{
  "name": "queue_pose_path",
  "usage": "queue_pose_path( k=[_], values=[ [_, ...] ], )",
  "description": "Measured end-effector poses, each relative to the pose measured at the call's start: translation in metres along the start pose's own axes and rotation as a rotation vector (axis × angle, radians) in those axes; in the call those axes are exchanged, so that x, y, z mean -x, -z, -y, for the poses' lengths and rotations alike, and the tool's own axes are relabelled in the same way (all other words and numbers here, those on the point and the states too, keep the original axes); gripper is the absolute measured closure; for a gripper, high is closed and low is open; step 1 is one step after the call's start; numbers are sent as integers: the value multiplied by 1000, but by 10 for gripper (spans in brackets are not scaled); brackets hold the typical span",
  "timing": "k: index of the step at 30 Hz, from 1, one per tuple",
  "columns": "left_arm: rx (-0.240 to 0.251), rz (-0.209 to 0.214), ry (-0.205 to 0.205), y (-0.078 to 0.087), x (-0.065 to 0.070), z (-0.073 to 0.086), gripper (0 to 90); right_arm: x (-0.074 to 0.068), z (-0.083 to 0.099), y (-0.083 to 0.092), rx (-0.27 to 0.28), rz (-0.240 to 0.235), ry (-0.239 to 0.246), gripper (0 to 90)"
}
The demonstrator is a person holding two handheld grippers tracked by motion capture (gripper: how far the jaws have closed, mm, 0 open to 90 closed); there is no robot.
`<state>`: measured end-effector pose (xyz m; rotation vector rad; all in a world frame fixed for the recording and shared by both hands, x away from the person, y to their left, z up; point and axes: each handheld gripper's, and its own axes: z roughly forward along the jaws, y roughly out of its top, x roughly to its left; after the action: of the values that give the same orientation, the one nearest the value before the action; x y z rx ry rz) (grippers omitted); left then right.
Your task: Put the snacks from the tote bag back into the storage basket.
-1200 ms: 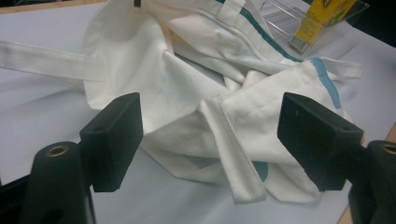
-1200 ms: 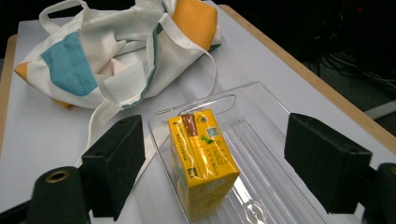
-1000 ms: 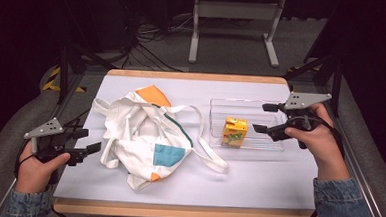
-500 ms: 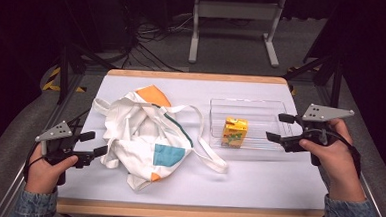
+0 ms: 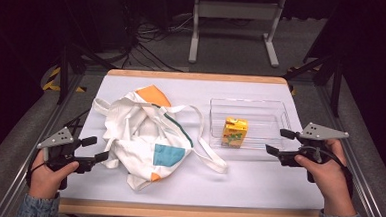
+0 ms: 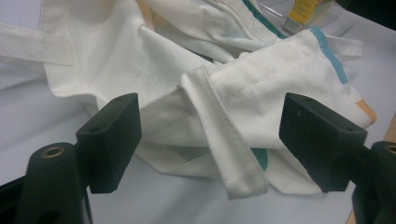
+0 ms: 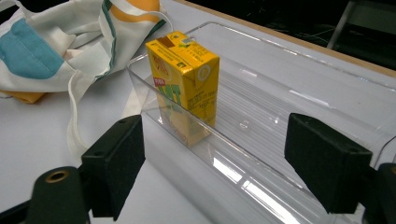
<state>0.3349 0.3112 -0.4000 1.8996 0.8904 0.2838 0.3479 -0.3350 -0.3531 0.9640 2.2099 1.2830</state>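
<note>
The tote bag (image 6: 224, 93) runs past the left gripper view's top edge, its inside hidden by folds.

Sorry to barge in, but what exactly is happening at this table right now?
A person sits at the table with a gripper in each hand. The left gripper, jaws open, is at the edge of a crumpled white tote bag, close to one of its straps. The right gripper, also open, faces a clear plastic bin with a yellow juice carton standing upright inside. Neither gripper holds anything.

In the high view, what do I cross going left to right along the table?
left gripper → cloth bag → juice carton, standing in the clear tray → right gripper.
</note>
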Motion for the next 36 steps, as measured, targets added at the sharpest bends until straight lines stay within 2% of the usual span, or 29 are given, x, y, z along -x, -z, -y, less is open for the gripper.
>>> queue_pose_path(
  k=[7,13,20,24,27,32,36],
  values=[
    [-8,0,-16,-6,-1,8,222,-4,21,-7,-5,-14,28,191],
    [-6,19,-17,-12,-3,14,226,-4,37,-12,-7,-26,18,190],
    [-17,20,-18,-15,-6,18,222,1,55,-16,-20,-13,-3,188],
    [-13,33,7,-17,-11,24,217,7,67,-22,-41,10,-25,189],
    [-7,42,13,-19,-13,27,213,11,72,-26,-67,35,-23,180],
    [-18,61,8,-22,-14,29,210,16,77,-30,-84,55,-67,174],
    [-15,74,6,-22,-14,30,209,15,78,-34,-103,51,-65,171]
  ],
)
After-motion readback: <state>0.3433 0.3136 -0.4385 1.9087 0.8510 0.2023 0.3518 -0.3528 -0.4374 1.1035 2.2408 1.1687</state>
